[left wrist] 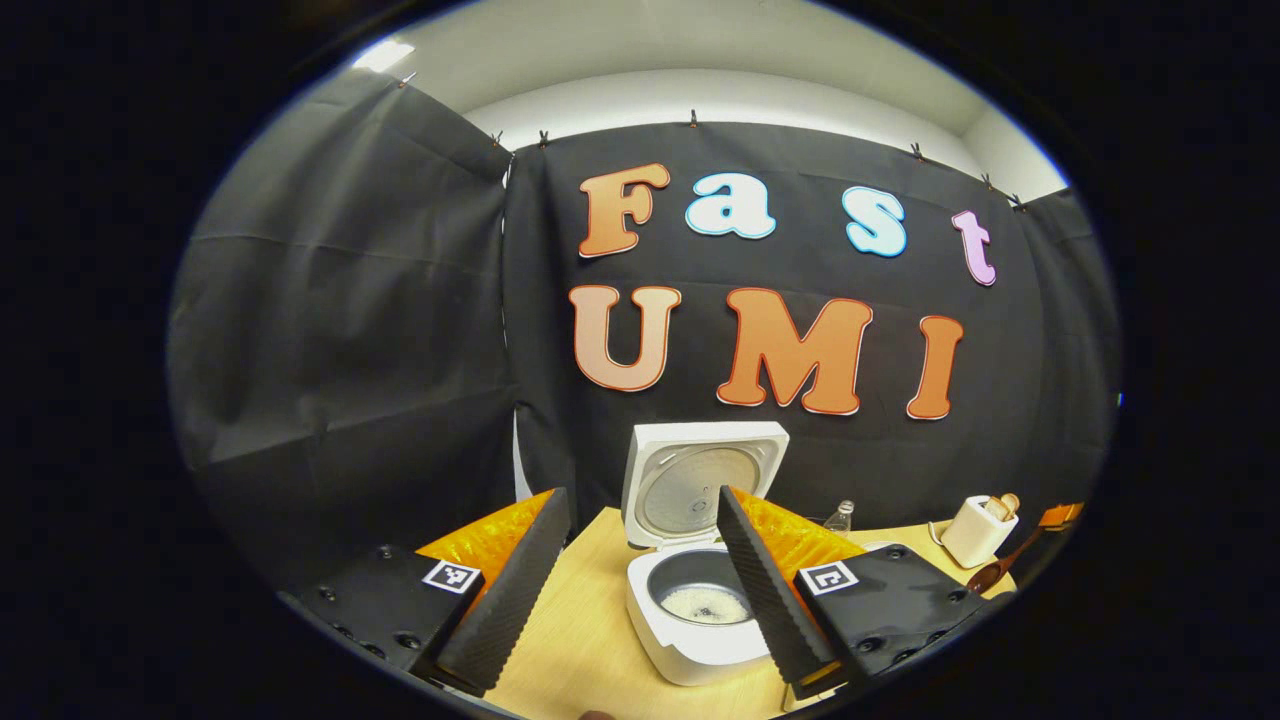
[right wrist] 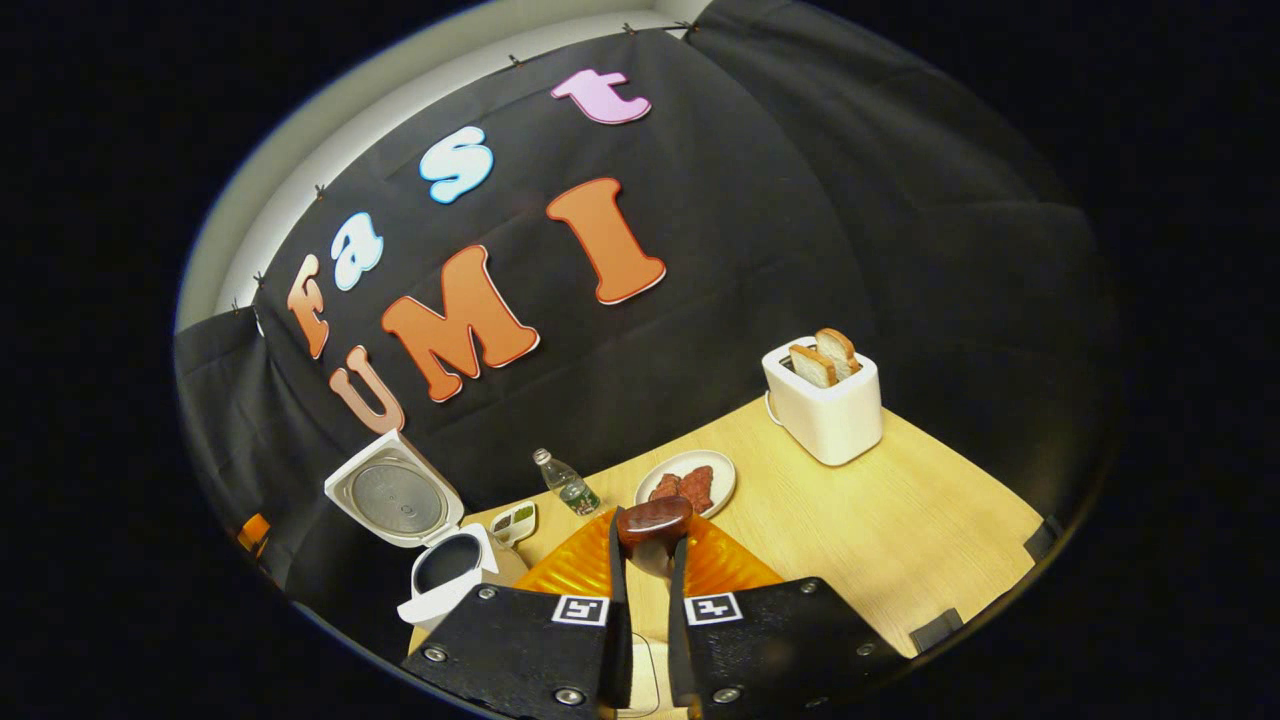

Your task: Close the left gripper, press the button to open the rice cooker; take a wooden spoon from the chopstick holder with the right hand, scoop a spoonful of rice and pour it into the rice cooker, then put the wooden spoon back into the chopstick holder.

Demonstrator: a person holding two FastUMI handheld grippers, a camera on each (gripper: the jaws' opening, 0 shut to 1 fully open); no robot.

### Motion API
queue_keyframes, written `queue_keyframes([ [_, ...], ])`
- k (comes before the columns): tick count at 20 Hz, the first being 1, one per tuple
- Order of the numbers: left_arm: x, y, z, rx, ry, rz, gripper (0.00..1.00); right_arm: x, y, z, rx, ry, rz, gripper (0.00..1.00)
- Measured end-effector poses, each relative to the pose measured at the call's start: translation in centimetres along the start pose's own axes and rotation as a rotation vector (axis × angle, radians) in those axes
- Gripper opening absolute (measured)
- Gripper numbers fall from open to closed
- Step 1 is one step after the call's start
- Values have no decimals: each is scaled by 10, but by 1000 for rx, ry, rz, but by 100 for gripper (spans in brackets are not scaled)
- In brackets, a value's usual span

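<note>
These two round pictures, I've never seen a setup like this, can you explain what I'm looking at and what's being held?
There is no robot here. A person holds a two-finger gripper in each hand, and a fisheye camera rides on each, looking forward along its fingers.

The left gripper view shows the left gripper, jaws spread apart and empty. Beyond it, on a wooden table, stands a white rice cooker with its lid up and some rice in the pot.

The right gripper view shows the right gripper, jaws closed on the handle of a wooden spoon, whose bowl sticks out past the tips. Farther off lie a toaster with two bread slices, a plate of food, a small bottle and the same rice cooker, seen from the other side.
</note>
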State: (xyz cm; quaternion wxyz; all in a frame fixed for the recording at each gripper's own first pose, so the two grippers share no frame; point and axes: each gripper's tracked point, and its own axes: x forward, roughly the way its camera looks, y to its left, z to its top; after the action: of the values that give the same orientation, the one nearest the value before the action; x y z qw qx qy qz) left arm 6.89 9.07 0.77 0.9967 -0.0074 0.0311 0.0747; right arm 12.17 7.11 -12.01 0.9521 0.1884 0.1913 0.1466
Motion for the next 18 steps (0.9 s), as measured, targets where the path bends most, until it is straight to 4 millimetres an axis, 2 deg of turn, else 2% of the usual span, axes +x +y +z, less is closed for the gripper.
queue_keyframes([
  [3, -7, -13, -3, 11, 3, 2, 100, 0, -14, -17, 32, 30, 2, 13],
  [7, -16, -24, -8, 15, 14, 6, 100, 11, -28, -39, 61, 63, -3, 13],
  [11, -27, -25, -7, 20, 14, 28, 100, 24, -34, -61, 56, 88, 0, 13],
  [18, -38, -12, -9, 20, 26, 69, 100, 47, -49, -94, 99, 137, -29, 15],
])
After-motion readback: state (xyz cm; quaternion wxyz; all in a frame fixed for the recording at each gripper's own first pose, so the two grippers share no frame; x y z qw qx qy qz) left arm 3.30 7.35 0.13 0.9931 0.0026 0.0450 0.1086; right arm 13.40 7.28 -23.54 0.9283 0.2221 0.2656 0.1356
